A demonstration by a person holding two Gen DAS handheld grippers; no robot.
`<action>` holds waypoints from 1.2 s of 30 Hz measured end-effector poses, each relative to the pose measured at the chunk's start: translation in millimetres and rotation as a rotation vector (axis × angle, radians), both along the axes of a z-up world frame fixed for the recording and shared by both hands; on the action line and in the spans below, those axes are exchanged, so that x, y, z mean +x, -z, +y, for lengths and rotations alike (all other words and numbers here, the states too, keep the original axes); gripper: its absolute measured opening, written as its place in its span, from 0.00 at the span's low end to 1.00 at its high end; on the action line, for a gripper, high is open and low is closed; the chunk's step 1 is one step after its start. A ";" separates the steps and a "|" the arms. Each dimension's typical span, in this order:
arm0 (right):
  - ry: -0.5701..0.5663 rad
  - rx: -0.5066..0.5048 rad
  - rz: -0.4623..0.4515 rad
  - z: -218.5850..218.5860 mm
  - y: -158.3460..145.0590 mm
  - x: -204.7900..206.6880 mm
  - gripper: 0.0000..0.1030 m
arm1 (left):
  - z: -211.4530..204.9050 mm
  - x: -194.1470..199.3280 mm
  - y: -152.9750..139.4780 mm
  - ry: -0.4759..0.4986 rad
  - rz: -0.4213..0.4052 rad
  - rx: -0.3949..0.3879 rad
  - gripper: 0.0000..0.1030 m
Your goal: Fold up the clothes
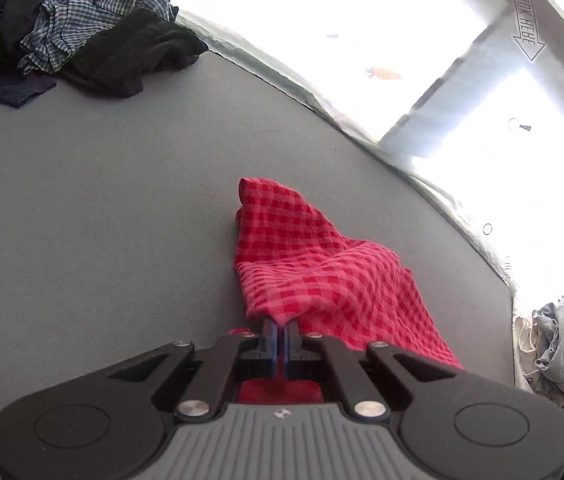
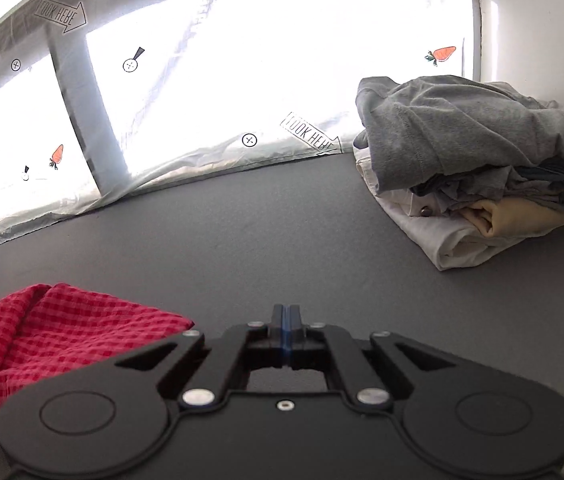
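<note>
Red checked cloth: crumpled on the grey surface, one edge pinched between the clenched blue pads of the left tool; the rest trails toward 4 o'clock in the left view. Right tool: pads pressed together on nothing, above bare surface, with the cloth at 9 o'clock of it. Unfolded heap of blue plaid and dark garments: at 11 o'clock in the left view. Folded stack topped by a grey garment: at 2 o'clock in the right view.
</note>
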State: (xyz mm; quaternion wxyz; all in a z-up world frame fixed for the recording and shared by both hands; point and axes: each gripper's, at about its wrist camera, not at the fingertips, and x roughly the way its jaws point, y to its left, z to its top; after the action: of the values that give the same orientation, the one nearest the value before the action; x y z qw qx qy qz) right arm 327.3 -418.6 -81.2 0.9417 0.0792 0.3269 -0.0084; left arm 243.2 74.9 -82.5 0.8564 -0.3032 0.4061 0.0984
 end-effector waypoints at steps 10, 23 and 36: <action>-0.073 0.222 0.179 34.4 34.7 -26.4 0.12 | 19.6 -32.8 39.8 0.018 0.145 0.014 0.04; -0.216 0.269 0.417 130.3 83.7 -51.1 0.40 | 28.0 -49.5 70.0 0.125 0.226 -0.061 0.19; -0.130 0.106 0.225 117.5 48.7 -60.9 0.01 | 57.4 -58.4 41.8 0.015 0.111 0.017 0.01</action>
State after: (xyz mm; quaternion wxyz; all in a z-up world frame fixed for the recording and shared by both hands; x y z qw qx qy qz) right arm 266.4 -301.0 -129.9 0.8921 0.1058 0.4349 0.0611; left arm 184.8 132.3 -124.2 0.8359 -0.2867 0.4545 0.1121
